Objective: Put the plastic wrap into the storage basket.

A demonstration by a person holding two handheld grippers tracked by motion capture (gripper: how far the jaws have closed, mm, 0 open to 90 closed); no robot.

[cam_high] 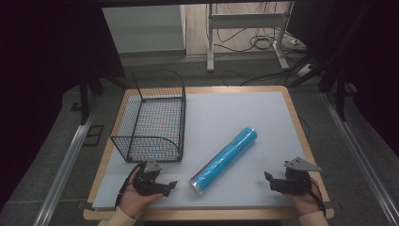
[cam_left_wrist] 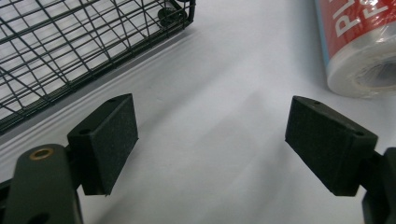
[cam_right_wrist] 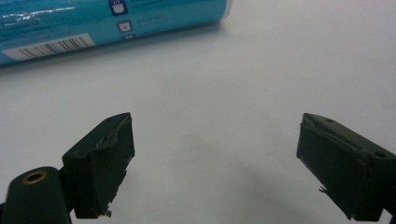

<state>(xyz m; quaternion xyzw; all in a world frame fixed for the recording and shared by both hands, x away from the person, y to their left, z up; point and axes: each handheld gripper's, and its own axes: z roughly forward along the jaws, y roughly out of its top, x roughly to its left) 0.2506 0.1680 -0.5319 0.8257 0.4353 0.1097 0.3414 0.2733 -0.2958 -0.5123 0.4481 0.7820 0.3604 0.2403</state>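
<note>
One blue roll (cam_high: pixel 225 159), one wire basket (cam_high: pixel 149 117), two hand-held grippers, left (cam_high: pixel 170 187) and right (cam_high: pixel 268 181), both spread, empty.

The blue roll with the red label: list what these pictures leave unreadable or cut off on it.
- Blue plastic-wrapped roll, high view: the label print is too small to read.
- Left gripper view: the frame's top and right edges cut the roll off, leaving its near end and part of some large white letters on red.
- Right gripper view: the top and left edges cut it; the small print by the barcode is blurred.
</note>
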